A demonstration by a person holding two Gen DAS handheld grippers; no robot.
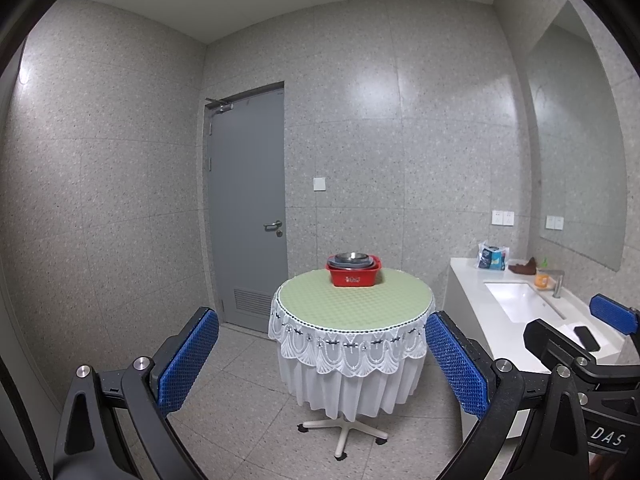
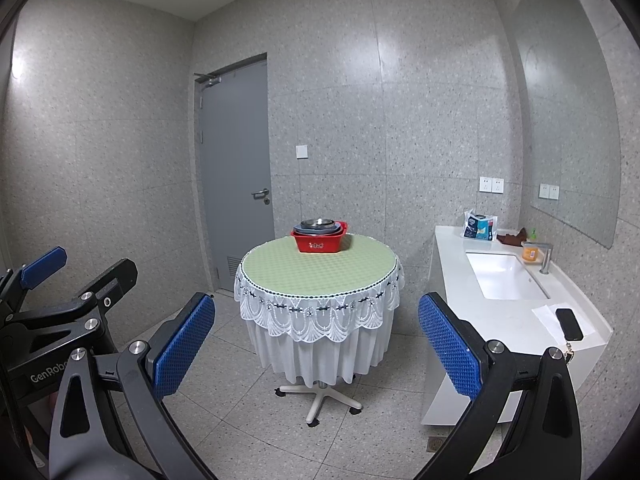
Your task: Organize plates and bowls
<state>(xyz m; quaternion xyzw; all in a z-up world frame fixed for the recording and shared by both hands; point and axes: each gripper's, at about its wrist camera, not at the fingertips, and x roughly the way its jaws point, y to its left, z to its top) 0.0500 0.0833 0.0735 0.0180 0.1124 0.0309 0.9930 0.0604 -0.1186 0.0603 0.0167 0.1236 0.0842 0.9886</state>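
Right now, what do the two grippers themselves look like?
Both match: the left gripper and right gripper have black angular linkage arms, silver round pivot bolts and blue dimpled finger pads. White lettering marks the bodies: "GenRobo" on the left, "DAS" on the right.

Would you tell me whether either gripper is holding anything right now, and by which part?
Nothing is held: the left gripper and right gripper are both open, away from the red basin of dishes.
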